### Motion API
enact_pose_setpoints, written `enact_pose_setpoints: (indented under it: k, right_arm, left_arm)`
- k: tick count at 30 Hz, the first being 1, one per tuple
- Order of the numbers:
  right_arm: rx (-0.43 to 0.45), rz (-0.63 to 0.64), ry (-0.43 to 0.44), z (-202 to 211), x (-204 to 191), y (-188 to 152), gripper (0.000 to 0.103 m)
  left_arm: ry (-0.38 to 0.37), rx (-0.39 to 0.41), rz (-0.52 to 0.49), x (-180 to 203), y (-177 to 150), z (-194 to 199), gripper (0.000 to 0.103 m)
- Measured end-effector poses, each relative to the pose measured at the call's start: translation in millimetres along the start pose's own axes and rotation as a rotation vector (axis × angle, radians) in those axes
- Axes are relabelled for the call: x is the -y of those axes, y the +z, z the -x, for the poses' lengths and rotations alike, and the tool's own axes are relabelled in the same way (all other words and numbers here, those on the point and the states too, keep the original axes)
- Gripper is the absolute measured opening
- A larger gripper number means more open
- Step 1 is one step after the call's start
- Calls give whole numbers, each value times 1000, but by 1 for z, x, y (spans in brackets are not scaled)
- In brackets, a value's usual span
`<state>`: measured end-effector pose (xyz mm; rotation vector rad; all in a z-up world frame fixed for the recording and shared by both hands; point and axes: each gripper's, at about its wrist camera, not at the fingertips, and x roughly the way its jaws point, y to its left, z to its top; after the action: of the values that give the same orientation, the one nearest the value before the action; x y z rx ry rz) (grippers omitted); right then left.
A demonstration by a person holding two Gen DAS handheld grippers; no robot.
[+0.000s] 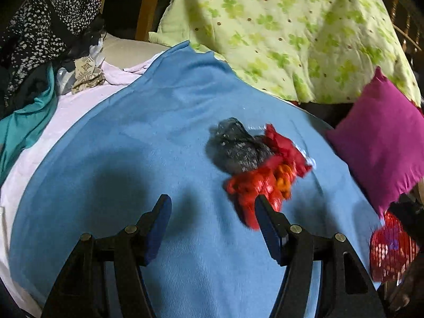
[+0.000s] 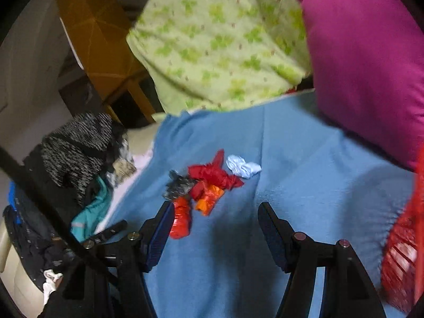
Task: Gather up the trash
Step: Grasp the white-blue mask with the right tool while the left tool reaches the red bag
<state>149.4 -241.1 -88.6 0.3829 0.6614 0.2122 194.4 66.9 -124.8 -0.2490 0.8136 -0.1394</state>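
Black claw arms with blue pads fill the near edge of both views. Left claw (image 1: 213, 206) stands wide with nothing between its pads, only blue cloth under the gap; its right pad tip overlaps the near corner of the trash in the picture, and whether it touches cannot be told. Right claw (image 2: 216, 213) is also wide and holds nothing; its left pad sits just beside a red scrap.

Just beyond the claws lies the trash, a small heap of crumpled wrappers (image 1: 261, 167) on the blue bedsheet (image 1: 148, 137). From the right wrist the heap (image 2: 204, 185) shows its parts: a grey-black speckled wad (image 2: 177, 186) at the left, red crinkled plastic pieces (image 2: 214, 175) in the middle, an orange foil scrap (image 2: 209, 198) near, and a white crumpled tissue (image 2: 242, 167) at the far right, touching or just beside the red.

At the right edge hangs a red mesh bag (image 1: 391, 251), also seen from the right wrist (image 2: 405, 241), with light shapes inside; what holds it is unclear.

Farther right rests a magenta square cushion (image 1: 381, 143). Beyond the heap rises a pale green clover-print quilt (image 1: 291, 26). To the far left lies a pile of clothes, with a black-and-white speckled garment (image 1: 45, 26) on top and teal fabric (image 1: 26, 122) below, beside a pale pink sheet (image 1: 66, 111). Behind stands wooden furniture (image 1: 148, 8).
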Motion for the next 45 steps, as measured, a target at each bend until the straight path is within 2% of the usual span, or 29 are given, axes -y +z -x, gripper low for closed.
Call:
enact_pose_setpoints:
  k: [7,13,17,23,27,30,33,36,40,45]
  right_arm:
    - [-79,-32,16,-83,11,18,69]
    - [-96,-28,12,-134,16,49,69]
    - [-100,-17,5,-169,21,68,69]
    - [-170,-14,-41,-216,35,76,69]
    - [-228,12,-60,-238,37,71,67]
    - [-284,81,-105,-248,28,59,43]
    - [-285,101,-94,-245,22,53,34]
    - [-314,114,-46,-238,10,44,32]
    - [-340,145,-9,-221,-7,26,30]
    - [-359,83,64,-188,-10,10,30]
  left_arm:
    - [-41,16,41,9,37,-51,66]
    - [-59,7,55,15,66,-93,66]
    - [-79,-30,44,21,73,-113,66]
    - [-119,-86,-8,32,72,-129,66]
    - [-161,-159,-10,32,67,-142,42]
    - [-209,-186,9,29,65,-146,32]
    - [-226,-193,2,32,61,-142,21]
    - [-232,-204,-25,38,55,-136,14]
    - [-244,-221,-38,43,48,-124,10]
    - [-284,-263,-68,53,28,-102,4]
